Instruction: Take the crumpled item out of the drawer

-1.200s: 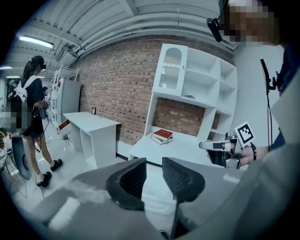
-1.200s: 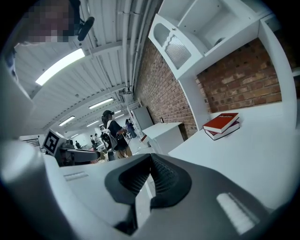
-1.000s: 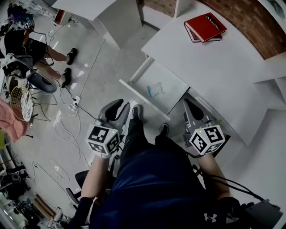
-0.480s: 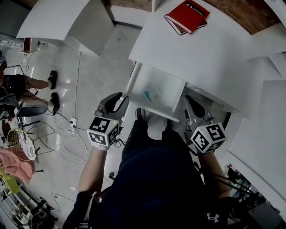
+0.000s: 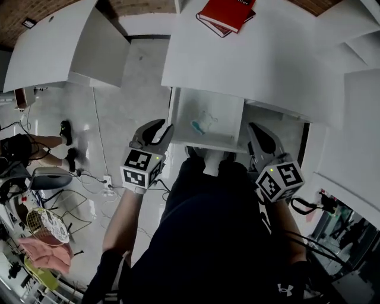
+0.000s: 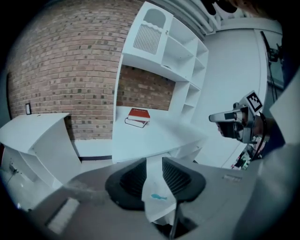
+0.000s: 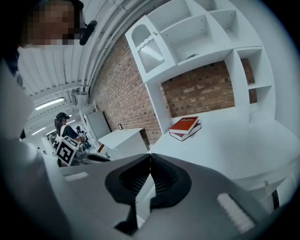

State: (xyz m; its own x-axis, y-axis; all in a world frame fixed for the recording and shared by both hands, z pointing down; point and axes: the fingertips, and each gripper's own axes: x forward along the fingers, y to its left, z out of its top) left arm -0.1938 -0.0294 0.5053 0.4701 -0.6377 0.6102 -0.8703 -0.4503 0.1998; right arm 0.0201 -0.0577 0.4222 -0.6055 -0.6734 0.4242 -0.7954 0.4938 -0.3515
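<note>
Head view: crumpled item in the open drawer, both grippers short of it

A white desk is seen from above, with the drawer pulled out from under its front edge. The crumpled item, pale with a teal mark, lies on the drawer floor left of the middle, and nothing touches it. The drawer's back part is overhung by the desk top. Its low front wall stands between the item and the person's dark-clothed legs.

The left gripper is held just outside the drawer's front left corner. In the left gripper view its jaws are spread apart and nothing is clasped; the drawer and the teal-marked item are framed in the gap between them. The right gripper is held at the drawer's front right corner, under the desk edge. In the right gripper view its jaw tips are closed against each other, with nothing caught between them.

Two red books are stacked at the far edge of the desk, well apart from the drawer. A white shelf unit rises behind the desk against a brick wall. A second white desk stands to the left. Beyond it, cables trail over the floor, and a seated person, a wire basket and a pink cloth are seen.
</note>
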